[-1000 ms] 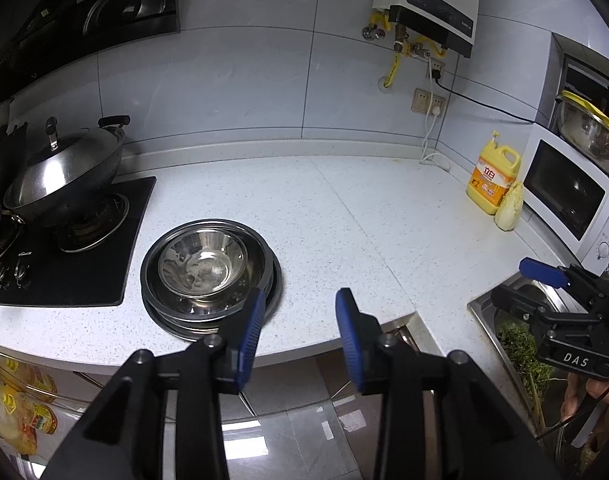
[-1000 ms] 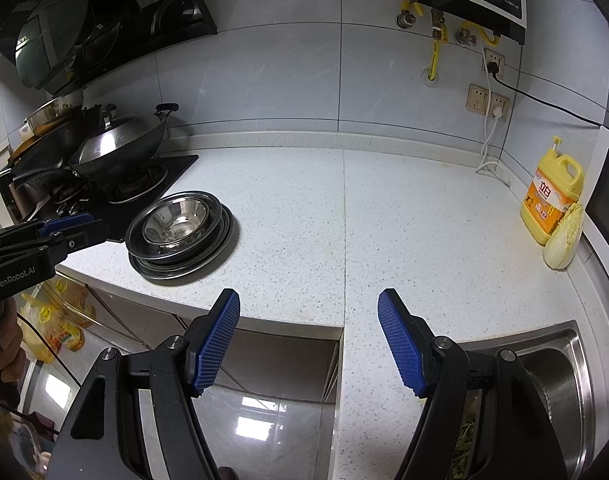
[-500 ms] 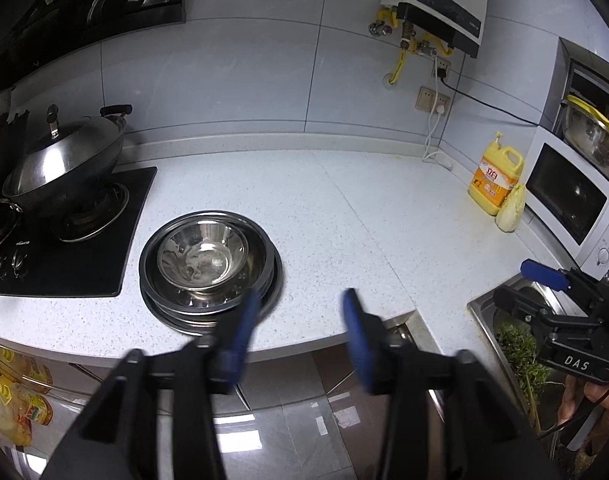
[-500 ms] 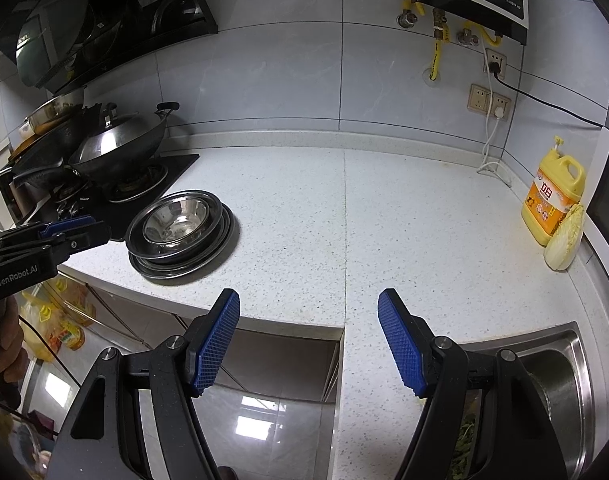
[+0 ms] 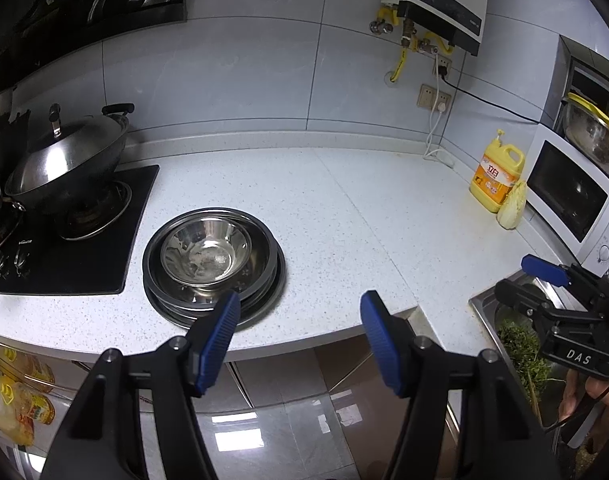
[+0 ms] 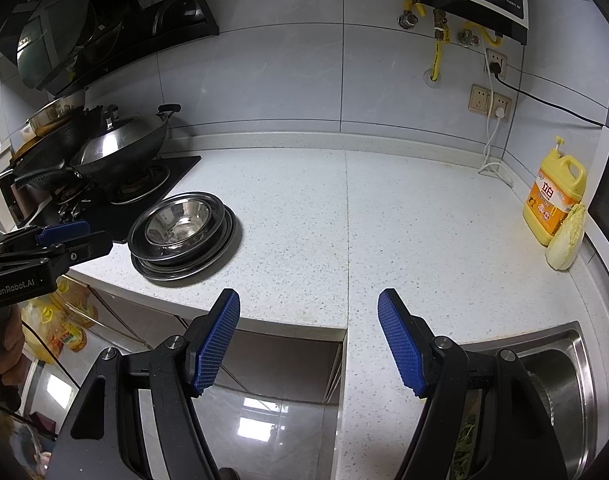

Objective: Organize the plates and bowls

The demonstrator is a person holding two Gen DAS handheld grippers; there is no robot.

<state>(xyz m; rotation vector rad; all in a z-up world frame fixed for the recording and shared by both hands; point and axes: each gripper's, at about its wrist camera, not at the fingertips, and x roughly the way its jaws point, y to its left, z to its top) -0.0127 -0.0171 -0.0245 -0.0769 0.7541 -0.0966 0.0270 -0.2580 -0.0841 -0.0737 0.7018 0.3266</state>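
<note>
The left gripper (image 5: 298, 314) is being held empty, its jaws having just been opening. The stacked bowls and plates (image 5: 214, 264) are being kept just ahead-left of it, nearer than to the empty, open right gripper (image 6: 308, 312)

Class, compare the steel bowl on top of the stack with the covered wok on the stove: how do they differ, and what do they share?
The steel bowl is uncovered, showing its inside; the wok wears a domed lid.
The steel bowl nests in a stack of plates on the counter; the wok sits on the stove.
The wok has black handles; the steel bowl has none.
Both are shiny metal and round.
</note>
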